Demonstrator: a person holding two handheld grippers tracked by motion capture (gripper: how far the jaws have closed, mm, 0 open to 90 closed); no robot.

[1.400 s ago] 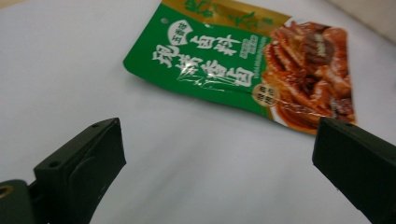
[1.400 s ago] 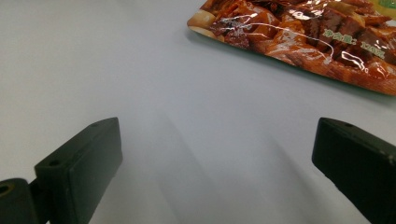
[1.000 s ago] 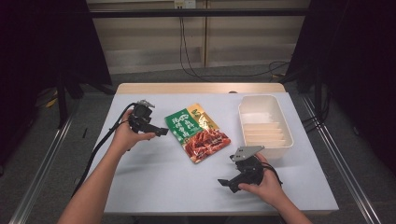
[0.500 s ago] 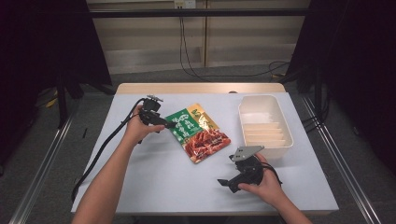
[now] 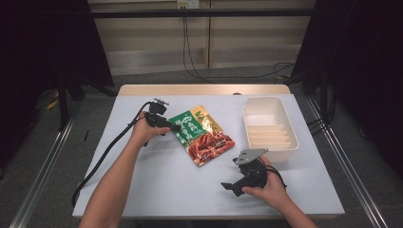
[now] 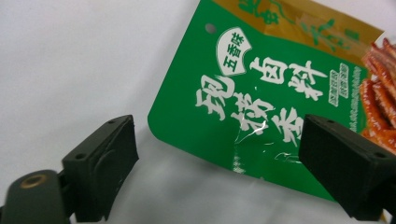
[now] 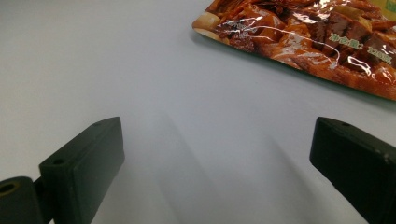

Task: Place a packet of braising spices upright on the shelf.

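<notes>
So the left gripper [image 5: 172, 127] is held right at the green end of the food pouch [image 5: 203, 135], and its jaws have just been closing a bit, though they're still spread wide with nothing pinched. In the left gripper view, the green corner of the pouch [image 6: 261, 107] is seen lying between and just ahead of the two black jaws, flat on the white table [image 6: 70, 70], with neither pad pressed on it as far as can be told; the far jaw overlaps the lower edge of the pack. Further right, the pouch's red picture end is pointed toward the right gripper [image 5: 229, 186], which is rested low on the table with jaws wide apart and nothing between them. From the right gripper view, the red end of the pouch [image 7: 303, 37] is found well ahead of the jaws, toward the right one. A cream divided tray [image 5: 291, 142] is parked beyond that gripper, just beside the pouch.
</notes>
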